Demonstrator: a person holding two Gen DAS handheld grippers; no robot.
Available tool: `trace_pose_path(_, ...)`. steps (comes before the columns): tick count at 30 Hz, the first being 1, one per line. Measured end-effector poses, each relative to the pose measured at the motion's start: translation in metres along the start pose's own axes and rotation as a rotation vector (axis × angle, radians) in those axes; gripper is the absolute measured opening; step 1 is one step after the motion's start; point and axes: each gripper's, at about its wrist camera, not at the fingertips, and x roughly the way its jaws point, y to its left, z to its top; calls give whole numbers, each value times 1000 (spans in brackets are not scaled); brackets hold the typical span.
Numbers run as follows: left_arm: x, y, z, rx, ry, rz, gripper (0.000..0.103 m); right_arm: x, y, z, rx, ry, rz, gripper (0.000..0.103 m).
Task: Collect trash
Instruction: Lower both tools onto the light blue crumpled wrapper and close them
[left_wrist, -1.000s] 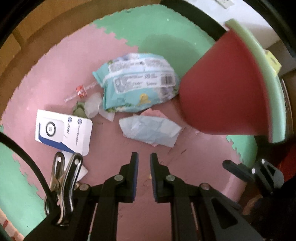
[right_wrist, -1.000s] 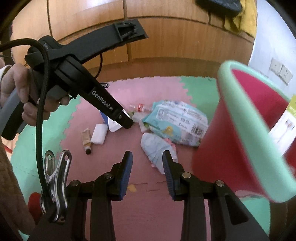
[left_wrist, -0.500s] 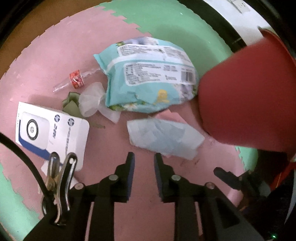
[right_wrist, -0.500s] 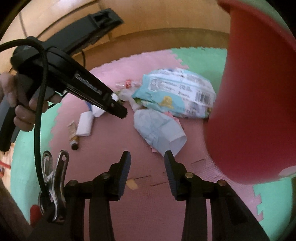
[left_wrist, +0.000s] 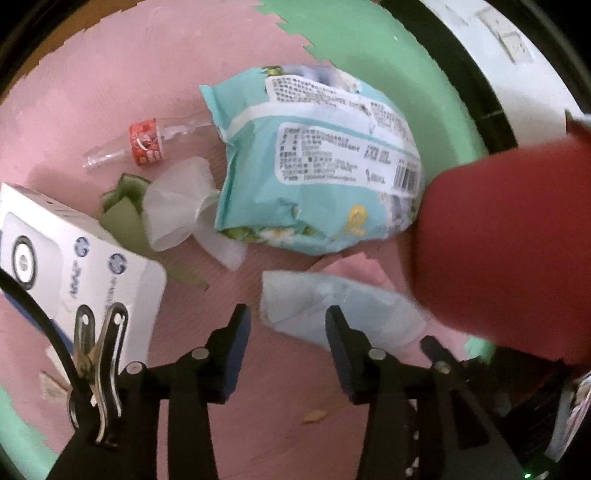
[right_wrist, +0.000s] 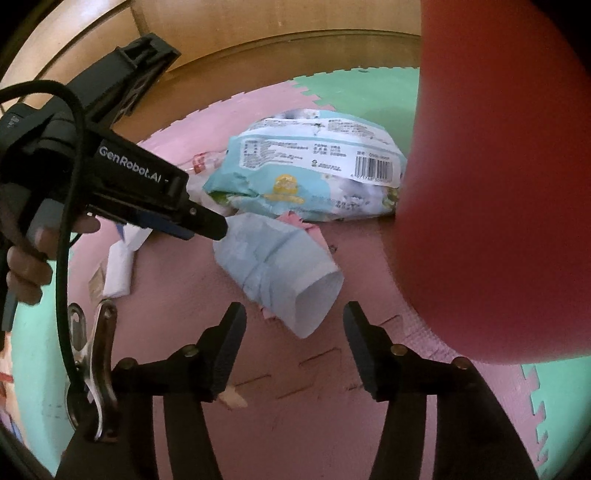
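Note:
A crumpled light-blue paper (left_wrist: 332, 314) (right_wrist: 280, 266) lies on the pink foam mat (left_wrist: 110, 74), just in front of a teal plastic package (left_wrist: 314, 177) (right_wrist: 306, 166). My left gripper (left_wrist: 288, 314) hangs low over the paper's left end. Its jaws are opening and the pads press on nothing. In the right wrist view its fingers (right_wrist: 207, 223) reach the paper's far end. My right gripper (right_wrist: 293, 314) is over the paper's near end, jaws opening, nothing gripped. A red bin (left_wrist: 509, 251) (right_wrist: 498, 184) stands close on the right.
Left of the package lie a white box (left_wrist: 74, 258), a small clear bottle with a red label (left_wrist: 144, 142), a white tissue (left_wrist: 177, 199) and a green scrap (left_wrist: 122, 218). A white folded item (right_wrist: 118, 266) lies farther left. A wooden cabinet (right_wrist: 258, 22) borders the mat.
Both grippers have sunk toward the blue paper, which now looks much larger. Both pairs of jaws have spread wider. The red bin fills more of the right side.

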Motion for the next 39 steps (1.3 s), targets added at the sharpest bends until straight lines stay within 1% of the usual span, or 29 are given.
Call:
trace_pose_path(3, 6, 1, 3, -1, -5, 2, 49, 6, -2, 3, 11, -1, -11, 56)
trace_pose_path(6, 16, -4, 5, 19, 4, 29, 49, 11, -5, 3, 21, 9, -13, 56)
trace_pose_path(10, 22, -4, 5, 20, 12, 30, 49, 17, -7, 2, 19, 25, -12, 56)
trace_pose_path(17, 26, -14, 8, 18, 7, -9, 49, 27, -5, 2, 1, 38, -7, 56)
trace_pose_path(21, 34, -16, 3, -10, 26, -50, 49, 31, -9, 2, 11, 44, 1, 56)
trace_pose_path(25, 39, -24, -4, -13, 43, -64, 49, 35, -13, 2, 22, 48, 20, 56)
trace_pose_path(27, 42, -27, -5, -8, 53, -65, 48, 37, -13, 2, 25, 52, 30, 51)
trace_pose_path(29, 45, -30, -7, -18, 75, -68, 48, 39, -13, 1, 25, 62, 45, 37)
trace_pose_path(31, 48, -31, -11, -35, 91, -70, 44, 41, -11, 0, 24, 69, 60, 33)
trace_pose_path(32, 49, -32, -11, -37, 93, -68, 42, 41, -10, 0, 20, 71, 65, 27)
trace_pose_path(34, 48, -34, -13, -22, 92, -50, 35, 41, -7, 0, 5, 72, 68, 24)
trace_pose_path(36, 46, -38, -15, 5, 85, -29, 26, 41, -5, 0, -3, 68, 76, 21)
trace_pose_path(39, 40, -41, -21, 31, 74, -12, 20, 40, -5, 1, -2, 63, 84, 11)
